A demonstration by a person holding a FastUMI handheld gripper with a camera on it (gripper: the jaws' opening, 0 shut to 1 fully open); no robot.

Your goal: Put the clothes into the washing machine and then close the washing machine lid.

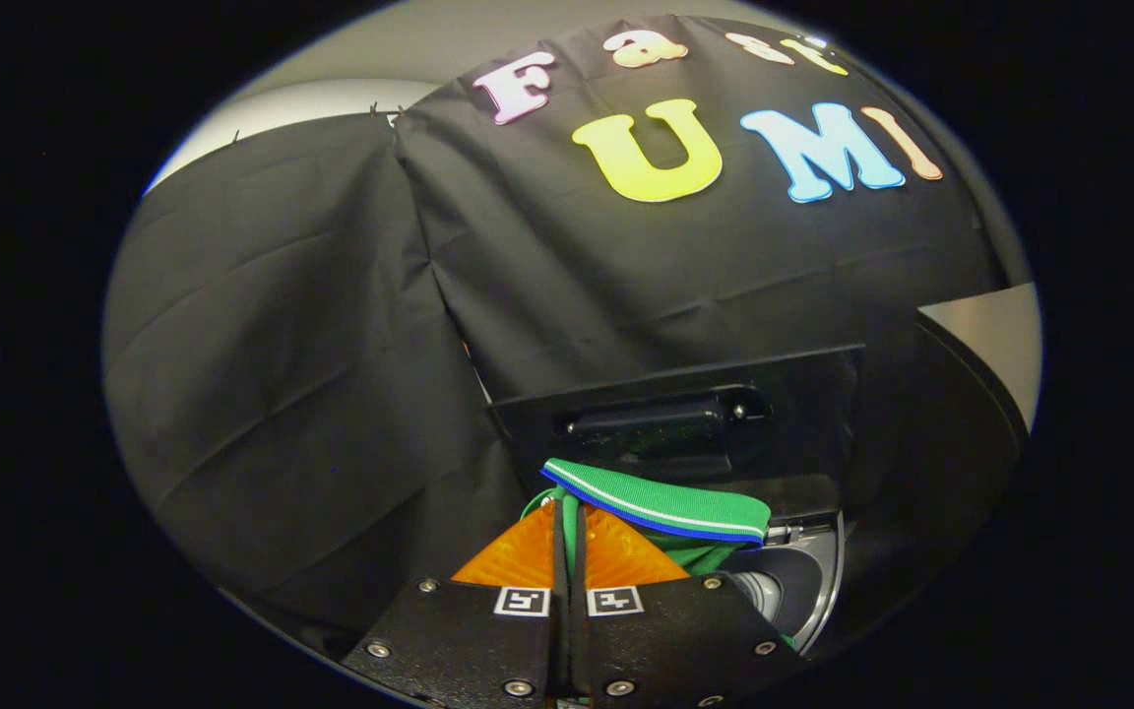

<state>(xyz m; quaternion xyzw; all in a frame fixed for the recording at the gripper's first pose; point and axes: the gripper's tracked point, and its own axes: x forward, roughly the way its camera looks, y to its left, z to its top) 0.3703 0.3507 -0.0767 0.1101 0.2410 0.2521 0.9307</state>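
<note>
Above the washing machine's open drum (pixel 791 581), a green ribbed garment (pixel 661 507) is held clamped by the gripper (pixel 567 547) (ready for dropping in).

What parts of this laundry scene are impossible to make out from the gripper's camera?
- Green garment: in the gripper view only a striped band and a few folds show; the gripper, shut on it, hides the rest.
- Washing machine drum: mostly covered by the garment and gripper.
- Raised lid: too dark for detail.
</note>
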